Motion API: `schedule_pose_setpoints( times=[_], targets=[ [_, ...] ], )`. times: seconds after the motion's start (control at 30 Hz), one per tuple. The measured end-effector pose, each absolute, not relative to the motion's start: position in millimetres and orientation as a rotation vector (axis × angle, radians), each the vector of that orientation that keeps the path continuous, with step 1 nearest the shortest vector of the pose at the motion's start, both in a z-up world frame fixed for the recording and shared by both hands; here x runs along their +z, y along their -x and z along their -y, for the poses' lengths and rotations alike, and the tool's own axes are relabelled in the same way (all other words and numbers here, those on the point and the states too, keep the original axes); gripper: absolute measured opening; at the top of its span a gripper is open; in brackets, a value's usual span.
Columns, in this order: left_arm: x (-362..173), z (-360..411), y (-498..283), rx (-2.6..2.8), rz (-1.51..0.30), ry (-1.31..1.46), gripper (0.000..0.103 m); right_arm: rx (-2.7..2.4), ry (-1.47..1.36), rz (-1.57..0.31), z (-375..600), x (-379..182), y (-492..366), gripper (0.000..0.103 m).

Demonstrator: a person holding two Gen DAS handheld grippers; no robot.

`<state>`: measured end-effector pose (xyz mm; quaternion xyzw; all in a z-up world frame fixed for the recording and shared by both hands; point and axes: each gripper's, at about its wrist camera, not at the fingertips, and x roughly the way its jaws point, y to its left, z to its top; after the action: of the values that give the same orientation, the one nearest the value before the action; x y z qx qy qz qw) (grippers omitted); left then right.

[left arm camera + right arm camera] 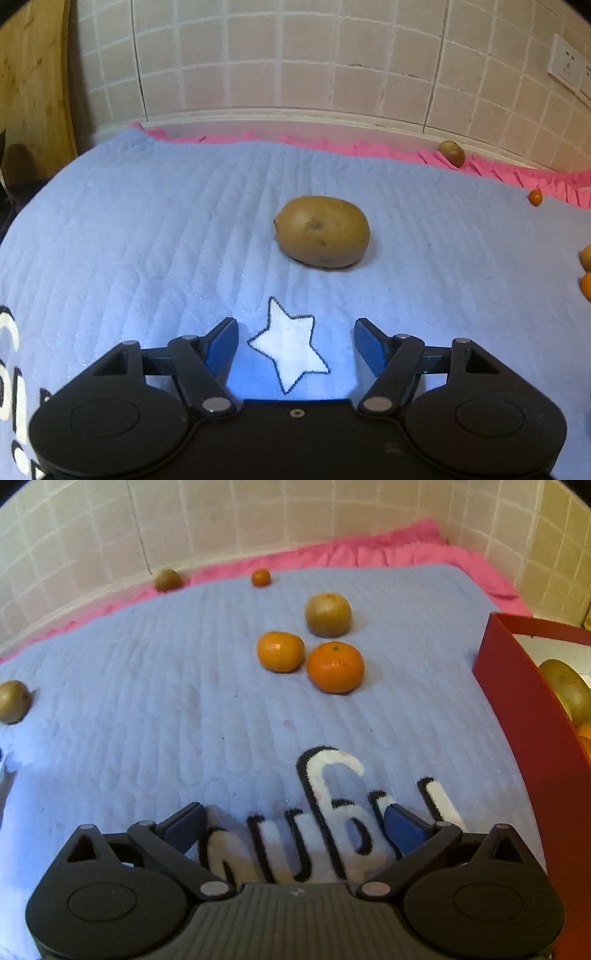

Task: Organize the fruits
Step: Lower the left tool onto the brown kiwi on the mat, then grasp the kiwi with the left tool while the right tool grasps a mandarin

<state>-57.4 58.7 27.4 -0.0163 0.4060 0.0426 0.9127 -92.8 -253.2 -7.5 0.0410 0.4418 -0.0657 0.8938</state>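
A brown kiwi (322,230) lies on the blue blanket (147,229), straight ahead of my left gripper (295,332), which is open and empty above a white star patch. My right gripper (293,816) is open and empty over white lettering. Ahead of it lie two oranges (280,651) (335,667) and a kiwi (328,614) close together. A small orange (261,578) and a kiwi (167,579) sit at the far edge. Another kiwi (13,701) lies at the left. A red box (524,716) at the right holds a kiwi (567,688) and an orange.
A tiled wall (295,55) runs behind the bed, with a pink sheet (498,173) along its foot. A far kiwi (451,153) and small orange (535,197) show in the left wrist view. A wooden panel (33,85) stands at the left.
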Motion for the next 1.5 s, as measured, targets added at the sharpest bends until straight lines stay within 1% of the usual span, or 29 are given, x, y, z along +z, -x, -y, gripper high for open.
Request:
schedule_pose_setpoints(
  times=[0.03,0.07,0.13,0.3,0.37,0.4,0.47,0.6,0.73,0.77,0.83,0.9,0.97,1.03,1.1,1.17,1.27,1.33,1.4,1.47,1.5],
  targets=[
    [25.9,-56.4,58.6,0.092,-0.834,0.019,0.085,-0.143,-0.084,-0.905,252.8,-8.9,93.9,0.103],
    [25.0,-55.1,60.6,0.092,-0.833,0.012,0.092,-0.149,-0.086,-0.891,252.4,-9.5,95.7,0.103],
    [21.4,-51.9,58.6,0.073,-0.838,0.010,0.103,-0.159,-0.081,-0.875,251.1,-9.8,98.8,0.103],
    [14.9,-30.4,50.9,0.125,-0.856,-0.117,0.103,-0.100,-0.086,-0.937,262.6,-6.0,85.4,0.103],
    [17.4,-27.2,50.3,0.133,-0.859,-0.129,0.103,-0.074,-0.104,-0.947,268.9,-2.1,85.5,0.103],
    [19.2,-28.4,48.8,0.122,-0.861,-0.118,0.102,-0.082,-0.107,-0.945,270.5,1.5,85.0,0.100],
    [27.1,-32.6,47.4,0.073,-0.849,-0.095,0.102,-0.121,-0.068,-0.898,272.2,14.3,84.4,0.097],
    [48.9,-32.1,38.4,0.016,-0.783,-0.098,0.102,-0.174,-0.010,-0.786,280.6,41.0,77.0,0.098],
    [61.7,-31.6,15.9,0.004,-0.759,-0.090,0.102,-0.203,-0.036,-0.776,302.9,44.6,53.2,0.097],
    [61.6,-31.9,9.0,0.004,-0.764,-0.084,0.102,-0.200,-0.051,-0.780,307.7,43.5,48.2,0.093],
    [58.1,-30.7,-3.4,0.011,-0.781,-0.081,0.102,-0.195,-0.072,-0.794,314.3,39.7,39.9,0.092],
    [53.4,-30.5,-12.0,0.017,-0.795,-0.083,0.102,-0.190,-0.084,-0.800,318.0,37.1,33.9,0.086],
    [48.4,-31.4,-17.4,0.028,-0.808,-0.083,0.102,-0.187,-0.081,-0.800,318.7,34.3,28.5,0.083],
    [45.4,-30.1,-20.8,0.038,-0.806,-0.103,0.102,-0.192,-0.074,-0.806,319.4,31.0,23.2,0.082],
    [43.1,-31.5,-27.2,0.041,-0.805,-0.110,0.102,-0.184,-0.089,-0.824,321.0,26.9,18.1,0.076],
    [41.0,-33.0,-33.4,0.048,-0.806,-0.112,0.102,-0.167,-0.110,-0.845,322.8,22.8,11.8,0.072],
    [37.0,-33.6,-40.6,0.058,-0.809,-0.131,0.102,-0.146,-0.125,-0.859,322.5,18.0,4.9,0.071],
    [34.6,-32.9,-42.8,0.066,-0.807,-0.147,0.102,-0.138,-0.120,-0.866,320.6,15.9,1.0,0.067],
    [32.6,-31.6,-45.4,0.072,-0.804,-0.165,0.102,-0.130,-0.107,-0.873,318.3,14.0,-2.1,0.059],
    [30.6,-31.8,-48.1,0.081,-0.802,-0.170,0.102,-0.123,-0.093,-0.878,316.4,12.1,-4.9,0.056],
    [28.4,-34.2,-51.3,0.074,-0.819,-0.149,0.102,-0.119,-0.090,-0.874,315.8,12.3,-5.3,0.052]
  ],
)
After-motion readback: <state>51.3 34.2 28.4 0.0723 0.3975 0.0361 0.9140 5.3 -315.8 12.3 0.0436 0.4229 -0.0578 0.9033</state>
